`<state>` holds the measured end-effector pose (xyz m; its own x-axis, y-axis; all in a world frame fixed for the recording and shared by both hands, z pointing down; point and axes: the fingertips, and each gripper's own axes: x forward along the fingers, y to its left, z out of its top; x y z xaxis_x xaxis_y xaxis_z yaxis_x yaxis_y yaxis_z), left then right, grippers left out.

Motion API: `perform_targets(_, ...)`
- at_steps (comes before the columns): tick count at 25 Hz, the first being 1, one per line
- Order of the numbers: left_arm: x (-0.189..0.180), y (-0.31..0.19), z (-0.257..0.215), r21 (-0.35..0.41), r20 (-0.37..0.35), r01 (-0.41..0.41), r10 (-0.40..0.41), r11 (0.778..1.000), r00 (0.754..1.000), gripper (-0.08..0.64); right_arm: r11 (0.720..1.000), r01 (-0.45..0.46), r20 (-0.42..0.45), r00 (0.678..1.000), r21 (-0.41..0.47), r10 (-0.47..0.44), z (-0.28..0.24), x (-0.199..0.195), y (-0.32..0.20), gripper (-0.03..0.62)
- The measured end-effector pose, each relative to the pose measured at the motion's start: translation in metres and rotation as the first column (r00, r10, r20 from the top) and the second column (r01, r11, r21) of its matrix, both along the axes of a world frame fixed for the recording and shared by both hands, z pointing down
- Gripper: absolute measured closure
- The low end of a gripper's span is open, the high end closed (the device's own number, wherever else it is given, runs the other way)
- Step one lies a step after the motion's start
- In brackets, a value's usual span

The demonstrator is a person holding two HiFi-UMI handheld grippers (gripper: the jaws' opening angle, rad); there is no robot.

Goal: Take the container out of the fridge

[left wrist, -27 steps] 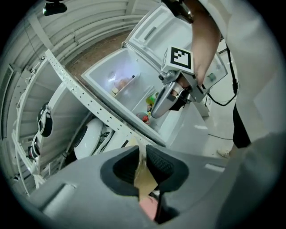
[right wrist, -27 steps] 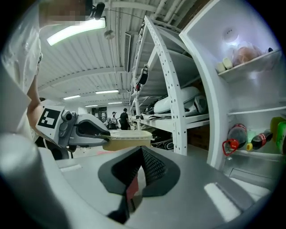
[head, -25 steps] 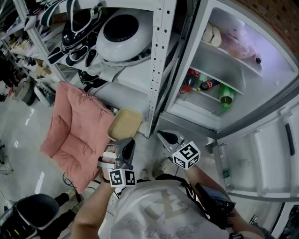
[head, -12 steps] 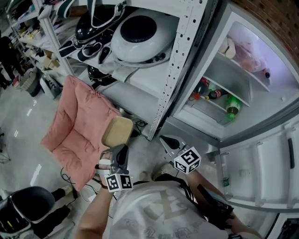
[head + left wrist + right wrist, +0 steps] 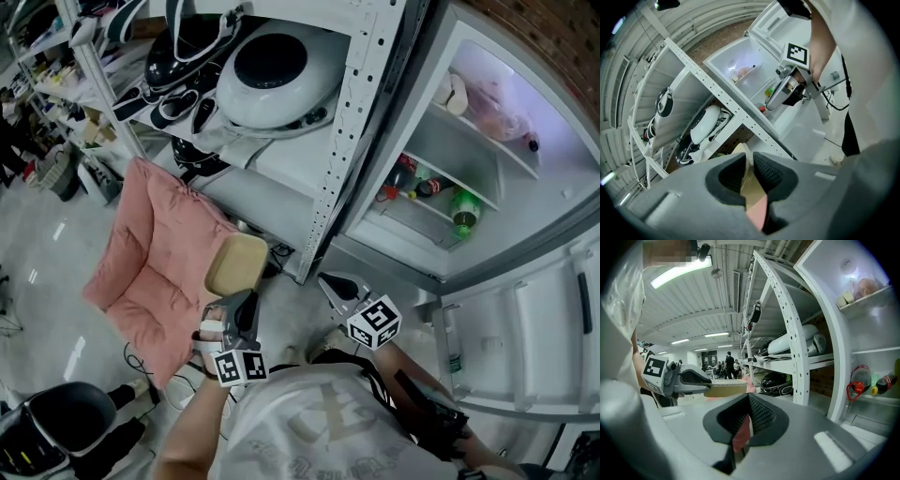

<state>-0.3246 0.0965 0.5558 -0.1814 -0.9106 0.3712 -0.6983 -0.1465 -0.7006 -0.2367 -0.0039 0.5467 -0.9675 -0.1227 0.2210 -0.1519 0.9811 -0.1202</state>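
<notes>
A flat tan container (image 5: 236, 264) is out of the fridge and hangs over the floor in front of the metal shelving. My left gripper (image 5: 238, 307) is shut on its near edge. In the left gripper view the container's (image 5: 751, 185) rim stands between the pads. My right gripper (image 5: 328, 281) is to its right, below the open fridge (image 5: 525, 202), with its jaws together and nothing in them. The right gripper view shows the left gripper (image 5: 689, 380) holding the container (image 5: 726, 390) out level. The left gripper view shows the right gripper (image 5: 774, 99) in front of the fridge.
Metal shelving (image 5: 349, 141) left of the fridge carries a white round appliance (image 5: 274, 73) and dark gear. A pink cushion (image 5: 150, 253) leans below it. Cola bottles (image 5: 412, 183) and a green bottle (image 5: 461, 208) lie on a fridge shelf. The open fridge door (image 5: 534, 323) is at the right.
The left gripper and the container have drawn a little left and down in the head view, away from the shelf post. The right gripper has hardly moved.
</notes>
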Motion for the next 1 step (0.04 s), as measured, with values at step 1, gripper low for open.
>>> perform_targets(1,0.0021,-0.0007,-0.0004,0.000,-0.001,-0.003,0.003,1.000,1.000,0.509,1.000,0.000,0.001,1.000,0.000,0.000,-0.0004,0.0008,-0.0003,0.584)
